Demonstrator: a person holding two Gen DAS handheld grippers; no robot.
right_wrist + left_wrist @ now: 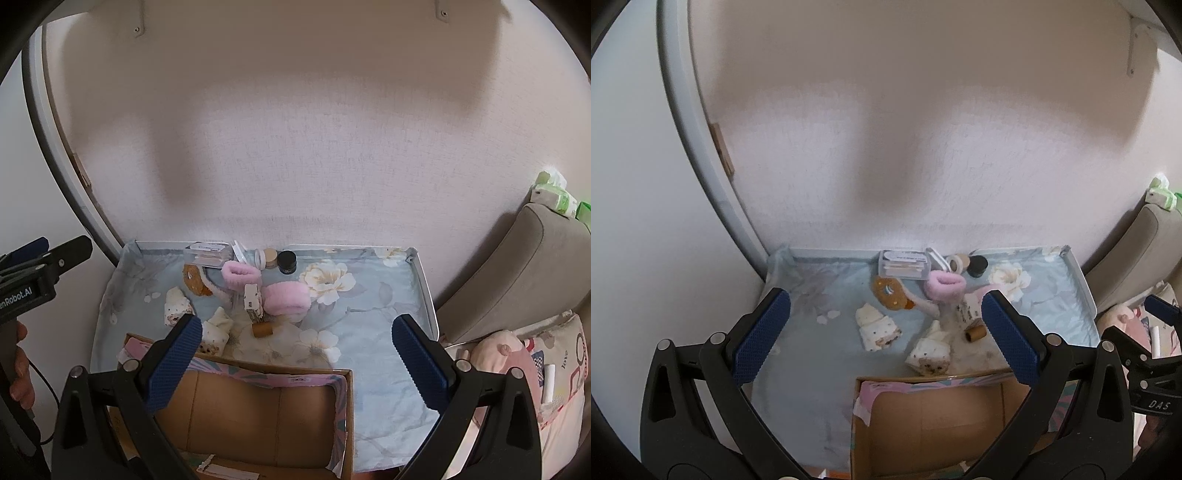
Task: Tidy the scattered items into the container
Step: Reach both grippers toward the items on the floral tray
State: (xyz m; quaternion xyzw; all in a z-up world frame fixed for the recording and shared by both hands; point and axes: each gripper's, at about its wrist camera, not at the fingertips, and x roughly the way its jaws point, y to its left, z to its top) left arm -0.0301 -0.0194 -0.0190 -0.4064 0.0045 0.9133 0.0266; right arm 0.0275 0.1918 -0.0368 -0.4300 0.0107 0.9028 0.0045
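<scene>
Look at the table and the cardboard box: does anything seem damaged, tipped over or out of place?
Yes. The open cardboard box has torn patterned paper peeling along its rim. A small brown cylinder lies on its side on the floral blue cloth, and a small white printed carton stands among loose pink fluffy bands. Nothing is in the box yet.

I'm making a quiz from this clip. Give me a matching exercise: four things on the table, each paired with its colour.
Things:
1. small jar
2. fluffy band
3. cardboard box
4. cotton swab case

Colours:
A. brown inside
B. clear
C. black
D. pink

Pairs: 1-C, 2-D, 3-A, 4-B
</scene>
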